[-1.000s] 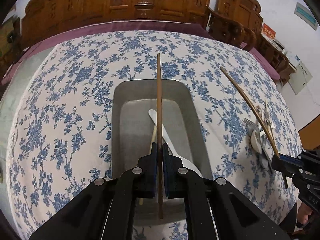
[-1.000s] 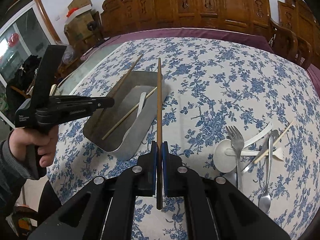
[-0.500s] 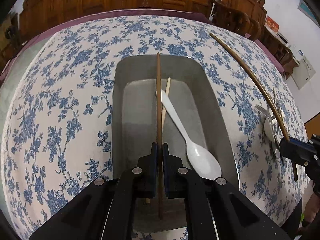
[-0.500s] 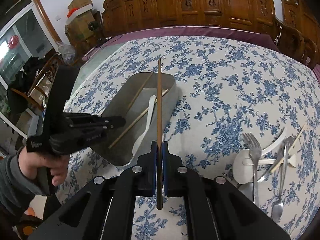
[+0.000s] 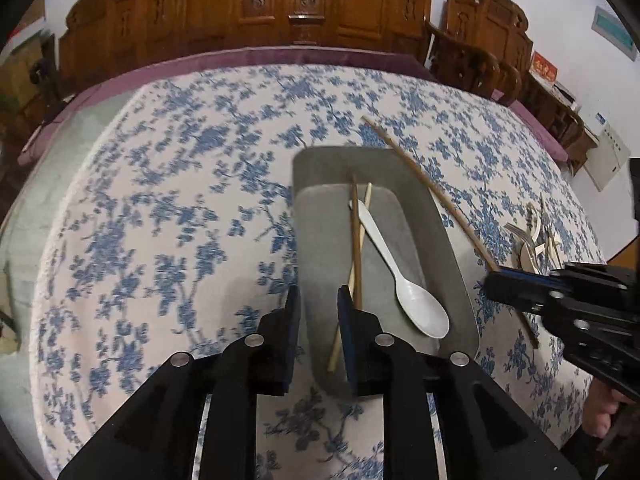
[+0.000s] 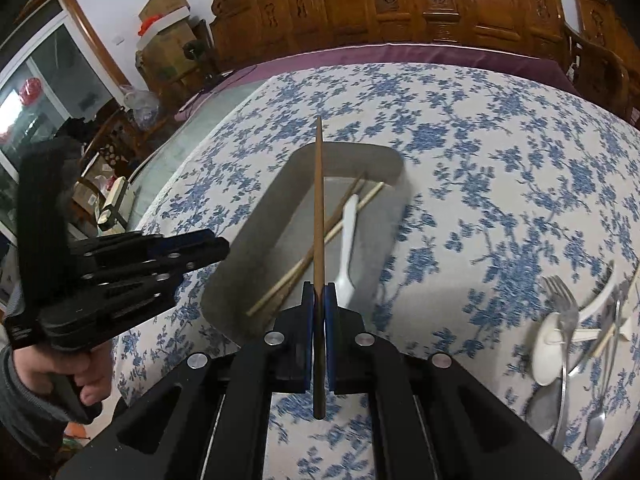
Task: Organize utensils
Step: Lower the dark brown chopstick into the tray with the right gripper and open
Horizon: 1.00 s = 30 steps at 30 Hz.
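Observation:
A grey metal tray [image 5: 454,240] on the flowered tablecloth holds a dark brown chopstick [image 5: 355,248], a pale chopstick [image 5: 334,348] and a white plastic spoon [image 5: 416,304]. My left gripper [image 5: 319,296] hangs over the tray's near left edge; its jaws are opening and nothing is between them. In the right wrist view, the left gripper [image 6: 200,248] sits left of the tray [image 6: 256,232]. My right gripper [image 6: 319,292] is shut on a second brown chopstick [image 6: 318,200] that points out over the tray. From the left wrist view, that chopstick [image 5: 436,196] slants across the tray's right rim.
A heap of loose utensils [image 6: 568,332], with forks, spoons, a white spoon and a pale chopstick, lies on the cloth right of the tray, also seen from the left as a heap [image 5: 536,240]. Carved wooden chairs [image 5: 304,4] line the far side. A hand [image 6: 76,372] grips the left tool.
My left gripper's jaws have parted and the dark chopstick they held now lies in the tray; the gripper slid left. My right gripper carried its chopstick over the tray.

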### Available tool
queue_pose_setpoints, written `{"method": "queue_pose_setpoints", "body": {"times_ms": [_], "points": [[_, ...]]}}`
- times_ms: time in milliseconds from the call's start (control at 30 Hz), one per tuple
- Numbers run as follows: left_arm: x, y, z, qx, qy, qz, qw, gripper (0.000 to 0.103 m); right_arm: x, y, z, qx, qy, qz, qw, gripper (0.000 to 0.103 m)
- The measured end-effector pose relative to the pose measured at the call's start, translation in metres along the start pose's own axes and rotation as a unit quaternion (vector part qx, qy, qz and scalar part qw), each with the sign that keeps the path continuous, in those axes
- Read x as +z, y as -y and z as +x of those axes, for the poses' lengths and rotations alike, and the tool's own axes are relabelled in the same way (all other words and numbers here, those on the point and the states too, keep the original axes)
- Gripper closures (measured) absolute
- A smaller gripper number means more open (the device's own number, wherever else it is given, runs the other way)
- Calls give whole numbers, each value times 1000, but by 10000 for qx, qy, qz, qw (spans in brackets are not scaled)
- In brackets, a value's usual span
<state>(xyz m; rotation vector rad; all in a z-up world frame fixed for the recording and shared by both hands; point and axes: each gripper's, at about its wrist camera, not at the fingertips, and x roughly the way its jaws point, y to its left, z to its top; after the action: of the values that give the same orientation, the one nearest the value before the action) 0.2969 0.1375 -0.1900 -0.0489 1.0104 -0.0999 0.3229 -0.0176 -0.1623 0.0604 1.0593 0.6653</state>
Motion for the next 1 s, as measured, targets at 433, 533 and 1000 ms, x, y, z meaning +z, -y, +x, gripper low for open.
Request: {"method": "queue_pose_setpoints", "body": {"times_ms": [433, 533, 1000], "points": [[-2, -24, -39, 138, 357, -74, 9992, 75, 5, -17, 46, -227, -277, -50, 9993, 97], [-2, -28, -42, 167, 384, -73, 9991, 75, 4, -17, 54, -356, -343, -55, 9988, 97], [-5, -30, -52, 192, 447, -66, 9988, 74, 5, -14, 66, -293, -454, 103, 9985, 97]]}}
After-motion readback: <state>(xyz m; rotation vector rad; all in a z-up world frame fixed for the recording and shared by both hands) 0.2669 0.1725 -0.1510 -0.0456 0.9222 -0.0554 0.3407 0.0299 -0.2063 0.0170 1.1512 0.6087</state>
